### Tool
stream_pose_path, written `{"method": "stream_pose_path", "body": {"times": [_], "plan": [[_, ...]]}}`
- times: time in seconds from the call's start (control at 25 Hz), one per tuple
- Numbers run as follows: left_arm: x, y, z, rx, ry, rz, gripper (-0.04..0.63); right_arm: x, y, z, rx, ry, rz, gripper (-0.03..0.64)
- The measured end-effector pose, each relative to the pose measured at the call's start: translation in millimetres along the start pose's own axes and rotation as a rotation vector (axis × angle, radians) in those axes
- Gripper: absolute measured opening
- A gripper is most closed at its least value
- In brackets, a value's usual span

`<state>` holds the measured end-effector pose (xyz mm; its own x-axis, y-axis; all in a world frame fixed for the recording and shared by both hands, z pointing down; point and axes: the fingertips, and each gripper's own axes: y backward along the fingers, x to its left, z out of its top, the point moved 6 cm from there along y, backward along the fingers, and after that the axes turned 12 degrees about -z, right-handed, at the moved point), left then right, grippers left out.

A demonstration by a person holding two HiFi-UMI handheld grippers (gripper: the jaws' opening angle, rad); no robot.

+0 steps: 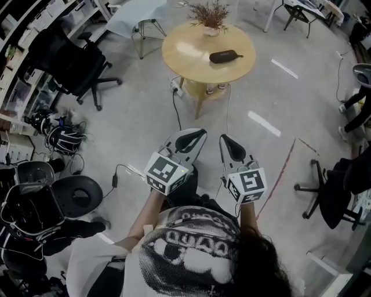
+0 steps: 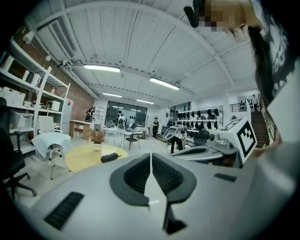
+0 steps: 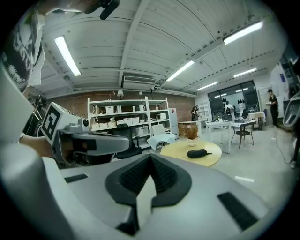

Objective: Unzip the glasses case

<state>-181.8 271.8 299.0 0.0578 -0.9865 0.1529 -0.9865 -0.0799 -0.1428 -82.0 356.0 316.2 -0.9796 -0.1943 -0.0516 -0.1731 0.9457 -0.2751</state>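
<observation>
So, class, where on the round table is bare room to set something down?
The table is bare across its left half, bordered by the glasses case and the potted plant, and along its near rim. The plant crowds the far edge.

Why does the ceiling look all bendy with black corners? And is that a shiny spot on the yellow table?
Left gripper view: the wide lens bends the ceiling into curves and leaves black corners. Right gripper view: the same bending, and the long lamps glow bright. Head view: yes, light makes a pale shiny patch on the round table, and bright streaks on the floor.
</observation>
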Motion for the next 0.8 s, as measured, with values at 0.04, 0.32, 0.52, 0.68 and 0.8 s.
{"method": "stream_pose_path", "body": {"times": [0.04,0.32,0.52,0.68,0.8], "plan": [[16.0,-5.7,3.3,0.001,-0.003,-0.001,0.02,-3.6,-14.3,4.3,0.002,0.004,-0.006,-0.002],[121.4,-28.5,28.4,0.023,-0.034,-0.039,0.02,-18.1,-112.1,36.8,0.011,-0.052,-0.046,-0.002],[181.7,-38.1,38.6,0.025,-0.042,-0.078,0.02,-20.4,-171.3,51.3,0.025,-0.048,-0.077,-0.002],[215.6,-45.4,41.7,0.029,-0.049,-0.1,0.02,-22.5,-203.2,59.6,0.027,-0.051,-0.1,-0.002],[233.7,-51.7,44.3,0.026,-0.055,-0.113,0.02,-23.6,-219.5,63.2,0.03,-0.046,-0.114,-0.002]]}}
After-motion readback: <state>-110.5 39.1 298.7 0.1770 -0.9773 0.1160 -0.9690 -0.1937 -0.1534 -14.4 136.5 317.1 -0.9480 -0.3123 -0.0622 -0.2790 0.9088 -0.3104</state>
